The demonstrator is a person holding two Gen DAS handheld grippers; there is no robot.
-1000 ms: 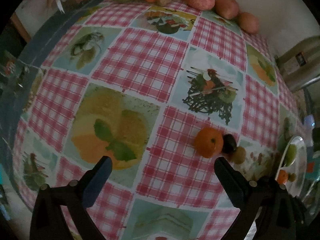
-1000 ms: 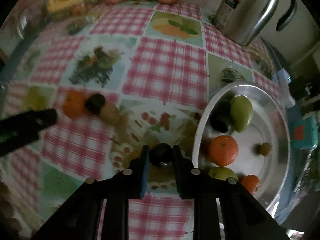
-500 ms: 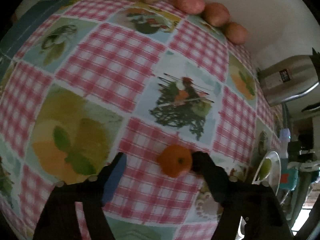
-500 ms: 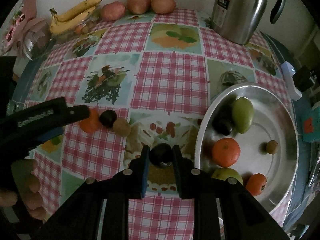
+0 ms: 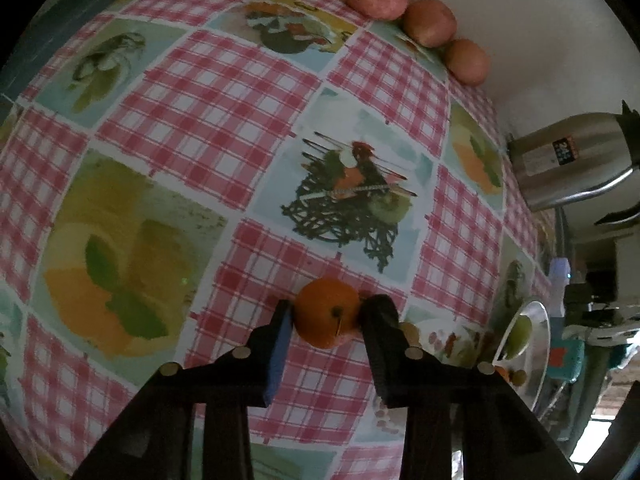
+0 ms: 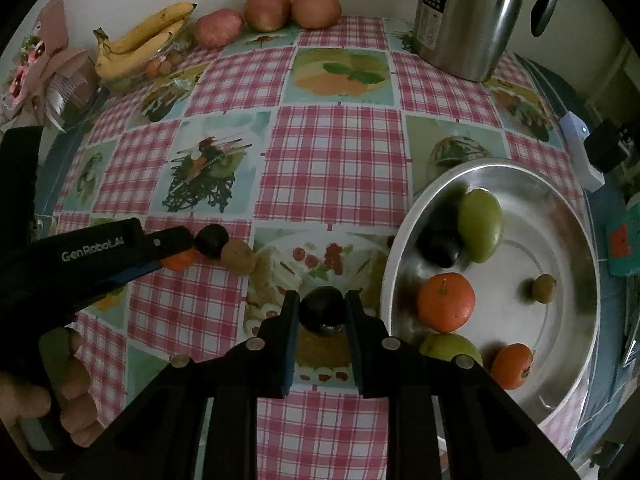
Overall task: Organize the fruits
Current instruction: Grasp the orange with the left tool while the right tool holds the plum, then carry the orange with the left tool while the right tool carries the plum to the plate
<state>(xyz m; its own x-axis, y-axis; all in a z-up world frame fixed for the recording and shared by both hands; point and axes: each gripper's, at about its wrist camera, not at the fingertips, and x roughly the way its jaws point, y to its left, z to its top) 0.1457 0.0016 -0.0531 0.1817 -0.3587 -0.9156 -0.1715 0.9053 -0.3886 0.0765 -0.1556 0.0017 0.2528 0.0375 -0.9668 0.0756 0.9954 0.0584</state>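
Checked cloth covers the table [image 6: 332,152]. On its right side sits the big silver bowl [image 6: 560,384], with two oranges, green fruits, a dark plum and a little brown fruit inside. Right claw [image 6: 322,310] pinches a dark plum [image 6: 322,312] just left of the bowl. Farther left, the left claw [image 5: 327,316] is closing around an orange [image 5: 326,314].

Dim indoor light, strong fisheye bending, black corners, soft left view, faint glare on metal
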